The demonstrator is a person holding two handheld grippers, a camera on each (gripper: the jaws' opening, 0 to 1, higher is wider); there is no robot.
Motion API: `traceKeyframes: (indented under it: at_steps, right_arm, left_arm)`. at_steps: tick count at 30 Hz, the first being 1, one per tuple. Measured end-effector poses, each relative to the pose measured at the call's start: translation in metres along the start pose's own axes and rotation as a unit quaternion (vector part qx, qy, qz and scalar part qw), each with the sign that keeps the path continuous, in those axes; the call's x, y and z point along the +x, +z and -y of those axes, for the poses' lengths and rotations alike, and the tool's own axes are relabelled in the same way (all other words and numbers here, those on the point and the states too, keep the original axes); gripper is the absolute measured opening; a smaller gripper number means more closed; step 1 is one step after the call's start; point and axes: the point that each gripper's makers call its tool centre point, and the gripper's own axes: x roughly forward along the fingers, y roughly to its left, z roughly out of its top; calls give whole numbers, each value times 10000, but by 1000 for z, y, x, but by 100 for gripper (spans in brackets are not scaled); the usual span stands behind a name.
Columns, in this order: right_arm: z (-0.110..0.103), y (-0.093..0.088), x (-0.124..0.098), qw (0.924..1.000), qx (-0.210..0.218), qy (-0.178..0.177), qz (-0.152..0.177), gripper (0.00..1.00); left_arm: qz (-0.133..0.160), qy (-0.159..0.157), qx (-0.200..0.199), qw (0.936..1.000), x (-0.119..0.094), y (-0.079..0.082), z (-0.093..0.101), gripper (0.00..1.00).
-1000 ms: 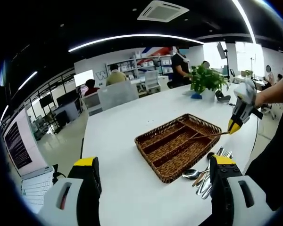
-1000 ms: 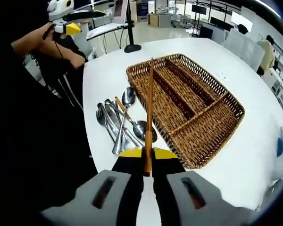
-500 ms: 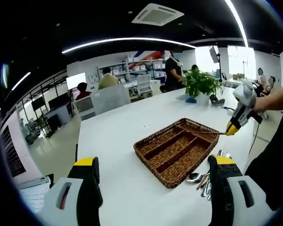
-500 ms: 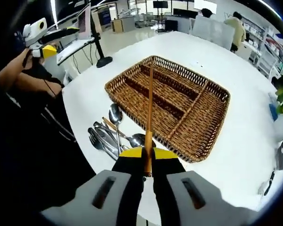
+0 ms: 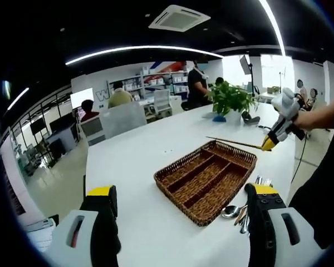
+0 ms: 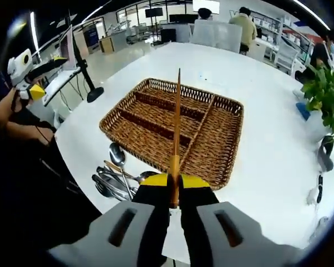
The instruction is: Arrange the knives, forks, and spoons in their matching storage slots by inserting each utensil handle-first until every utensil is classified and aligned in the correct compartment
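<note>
A brown wicker tray (image 6: 237, 128) with long slots and one cross slot lies on the white table. My right gripper (image 6: 174, 181) is shut on a long thin brown utensil (image 6: 177, 119), which points out over the tray's middle. In the left gripper view that right gripper (image 5: 265, 145) hovers past the tray's (image 5: 175, 201) far right corner, holding the utensil (image 5: 234, 143) level above the rim. A pile of steel spoons and forks (image 6: 118, 179) lies on the table beside the tray (image 5: 242, 212). My left gripper (image 5: 181, 194) is open and holds nothing. It also appears raised at far left (image 6: 30, 83).
A potted plant (image 5: 231, 99) stands on the table behind the tray, and also at the right edge (image 6: 323, 92). People sit and stand at desks in the background. The table's near edge runs just beside the cutlery pile.
The right gripper has lifted the brown utensil from the tray's rim to level above it and swung round. Both cameras have shifted; the left gripper stays open.
</note>
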Motion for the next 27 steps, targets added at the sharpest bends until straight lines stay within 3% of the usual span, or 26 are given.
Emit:
traceKeyframes:
  at_steps: [1, 4, 13, 27]
  right_arm:
    - [-1, 3, -2, 9994, 328, 37, 79, 3]
    - [6, 7, -6, 9992, 359, -145, 125, 3]
    - [24, 17, -12, 9939, 998, -323, 331, 3]
    - [40, 33, -9, 9928, 1008, -524, 383, 3]
  left_arm:
    - [-5, -11, 4, 10000, 0, 0, -1, 99]
    - [-1, -31, 12, 10000, 1, 0, -2, 99]
    - [-29, -116, 58, 9999, 3, -1, 1, 99]
    - [-30, -77, 97, 9999, 0, 1, 0, 99]
